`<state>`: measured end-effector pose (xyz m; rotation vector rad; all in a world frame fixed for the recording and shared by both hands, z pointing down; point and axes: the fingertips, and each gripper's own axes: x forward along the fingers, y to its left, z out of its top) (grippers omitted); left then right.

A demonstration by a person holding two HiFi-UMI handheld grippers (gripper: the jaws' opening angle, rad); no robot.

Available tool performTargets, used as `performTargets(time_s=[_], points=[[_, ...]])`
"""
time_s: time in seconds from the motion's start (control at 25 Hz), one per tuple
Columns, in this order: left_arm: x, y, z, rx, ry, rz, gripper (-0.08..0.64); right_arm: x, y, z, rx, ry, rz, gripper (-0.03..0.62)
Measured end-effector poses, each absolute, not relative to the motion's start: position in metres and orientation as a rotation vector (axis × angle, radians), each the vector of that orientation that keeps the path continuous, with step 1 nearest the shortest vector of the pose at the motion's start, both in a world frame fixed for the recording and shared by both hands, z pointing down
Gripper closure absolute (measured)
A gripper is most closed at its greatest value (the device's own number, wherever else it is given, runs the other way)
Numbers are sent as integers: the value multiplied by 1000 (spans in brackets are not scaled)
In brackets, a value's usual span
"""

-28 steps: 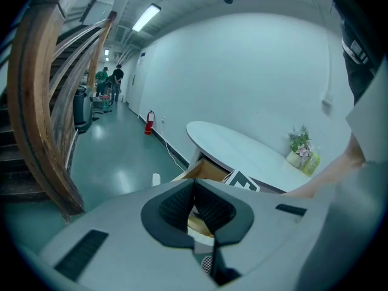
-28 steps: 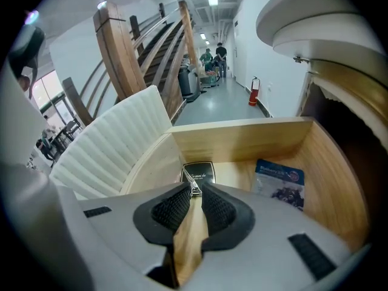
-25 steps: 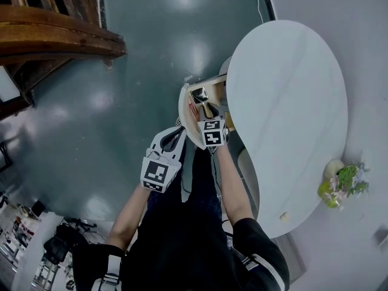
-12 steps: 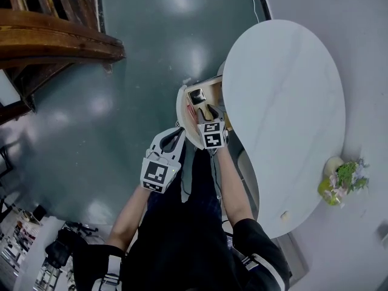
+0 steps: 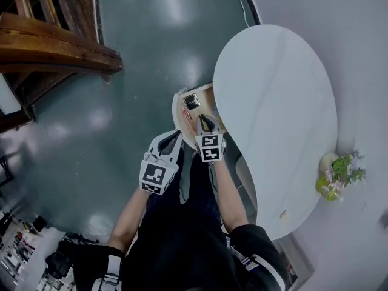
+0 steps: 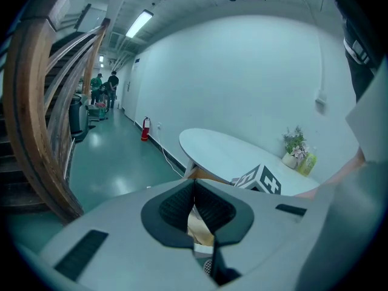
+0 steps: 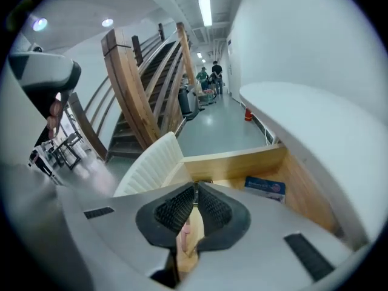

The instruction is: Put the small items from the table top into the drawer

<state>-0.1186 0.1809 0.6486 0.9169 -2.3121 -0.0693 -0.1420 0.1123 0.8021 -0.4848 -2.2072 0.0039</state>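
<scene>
**White oval table with its drawer pulled out**

The white oval table top (image 5: 285, 102) stands on a glossy teal floor (image 5: 121, 77), close to a pale wall. At its far right edge sits a small pale pot of green leaves and pink flowers (image 5: 344, 170), with a yellow-green container (image 5: 325, 190) just beside it. A tiny pale object (image 5: 284, 214) lies alone near the table's near edge, well apart from those two. Under the left edge a light wooden drawer (image 7: 233, 159) with a white ribbed front (image 5: 176, 111) is pulled out. On its bottom lie a flat blue-and-white packet (image 7: 265, 187) and a small dark square item (image 5: 191, 100). A brown wooden staircase (image 5: 54, 41) rises from the floor on the left.
</scene>
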Motion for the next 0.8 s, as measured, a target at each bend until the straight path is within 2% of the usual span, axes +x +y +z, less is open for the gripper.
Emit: performTargets(time_s=[0.8], points=[[-114, 149, 515, 1065, -2462, 2, 540, -127, 81, 575, -492, -2547, -23, 555]])
